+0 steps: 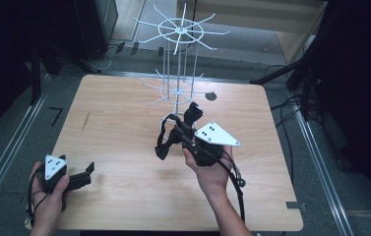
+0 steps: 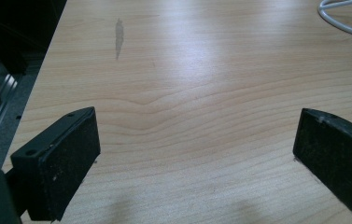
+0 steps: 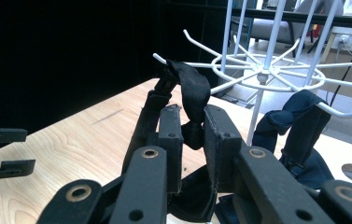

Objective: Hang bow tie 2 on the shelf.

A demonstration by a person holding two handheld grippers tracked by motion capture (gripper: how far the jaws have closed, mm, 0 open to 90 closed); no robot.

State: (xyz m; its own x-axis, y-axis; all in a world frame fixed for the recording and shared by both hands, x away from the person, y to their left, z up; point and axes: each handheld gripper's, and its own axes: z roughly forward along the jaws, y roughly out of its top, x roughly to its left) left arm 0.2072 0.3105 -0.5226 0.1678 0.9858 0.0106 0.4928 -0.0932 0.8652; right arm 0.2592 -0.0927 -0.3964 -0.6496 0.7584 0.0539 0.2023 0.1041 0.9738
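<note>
A white wire rack (image 1: 179,59) with hook arms stands at the table's back middle. My right gripper (image 1: 175,133) is in front of its lower ring, shut on a black strap (image 1: 163,146). In the right gripper view the jaws pinch this black strap (image 3: 193,93), whose upper loop lies over a white hook (image 3: 162,58). A second dark strap (image 3: 299,121) hangs on a neighbouring hook to the right. My left gripper (image 1: 88,173) rests near the table's front left corner, open. Its jaws (image 2: 197,135) stand wide apart over bare wood.
The wooden table (image 1: 124,128) has a dark smudge (image 1: 85,121) at the left and a round hole (image 1: 211,96) near the rack. The rack's white base ring (image 2: 346,18) shows in the left gripper view. Dark frames and cables surround the table.
</note>
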